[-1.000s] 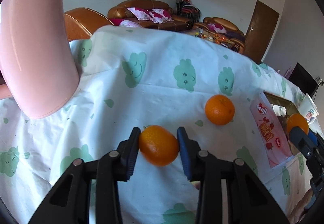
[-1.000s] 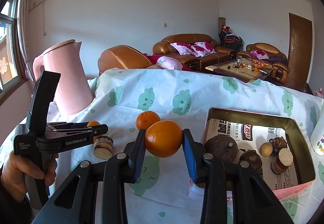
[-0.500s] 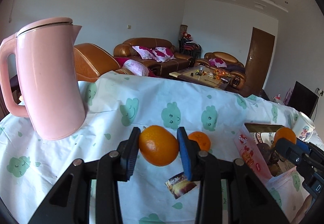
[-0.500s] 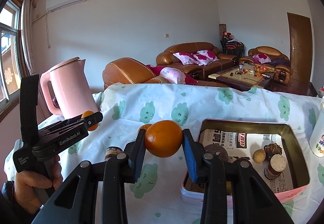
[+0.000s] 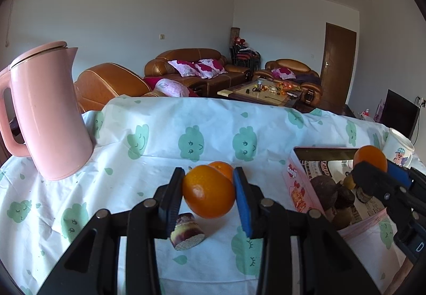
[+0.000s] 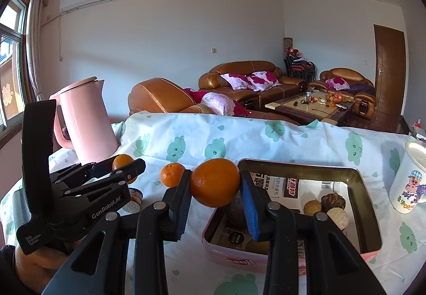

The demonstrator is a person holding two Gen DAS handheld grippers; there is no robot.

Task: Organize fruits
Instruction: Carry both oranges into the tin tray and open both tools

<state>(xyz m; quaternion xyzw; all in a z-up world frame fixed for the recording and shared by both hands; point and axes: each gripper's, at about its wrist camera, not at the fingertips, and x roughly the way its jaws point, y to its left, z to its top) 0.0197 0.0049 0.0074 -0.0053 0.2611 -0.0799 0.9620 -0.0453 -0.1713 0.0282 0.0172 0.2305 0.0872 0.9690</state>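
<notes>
My left gripper is shut on an orange held above the tablecloth. A second, loose orange lies on the cloth just behind it. My right gripper is shut on another orange, held over the near left corner of the pink tin box. The right wrist view shows the left gripper at the left with its orange, and the loose orange between the two. The left wrist view shows the right gripper with its orange over the tin.
A pink kettle stands at the back left of the table. A small round snack lies below the left gripper. The tin holds several dark round fruits and small items. A white cartoon mug stands right of the tin.
Both grippers have risen with their oranges still gripped. The left one has moved right towards the tin, so the loose orange now sits right behind its held orange.
</notes>
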